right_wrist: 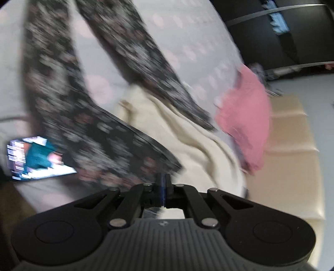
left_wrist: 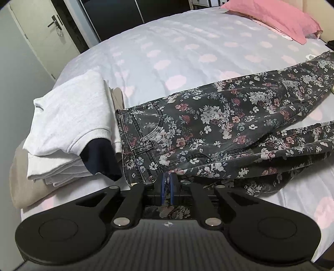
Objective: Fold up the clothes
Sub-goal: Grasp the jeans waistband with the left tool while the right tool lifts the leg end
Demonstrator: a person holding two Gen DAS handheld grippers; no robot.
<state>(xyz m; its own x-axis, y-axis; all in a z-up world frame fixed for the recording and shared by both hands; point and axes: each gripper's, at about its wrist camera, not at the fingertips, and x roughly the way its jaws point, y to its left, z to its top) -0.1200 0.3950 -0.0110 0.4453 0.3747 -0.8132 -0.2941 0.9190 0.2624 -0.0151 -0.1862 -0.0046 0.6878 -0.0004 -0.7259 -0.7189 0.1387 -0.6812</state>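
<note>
1. Black linkage arms of the left tool [left_wrist: 167,183] fill the bottom of the left wrist view; its blue fingers [left_wrist: 172,187] are pressed almost together, pinching the waistband edge of the floral trousers [left_wrist: 208,125] just beside the metal button
2. From that pinch the dark trousers, printed with white and pink flowers, run away to the right across the bed [left_wrist: 167,52], waistband toward the left, one leg lying flat and the nearer leg rumpled along the front edge
3. Just left of the waistband sits a pile of folded clothes [left_wrist: 68,125]: a pale grey sweatshirt on top, a dark navy piece poking out beneath it, beige fabric at the bottom
4. A pink pillow [left_wrist: 277,18] lies at the far right end of the bed, well apart from the trousers; a door with a handle [left_wrist: 54,21] shows at upper left
5. The right wrist view is badly blurred; the right tool [right_wrist: 165,185] has its fingers pressed together at the hem end of a trouser leg [right_wrist: 117,141], and cloth appears nipped between them, though the blur leaves that uncertain
6. Both legs stretch up and away over the bed; a cream garment [right_wrist: 187,135] lies beneath them, the pink pillow [right_wrist: 246,116] sits to the right, and a lit phone screen [right_wrist: 37,158] lies at left, partly under the leg
</note>
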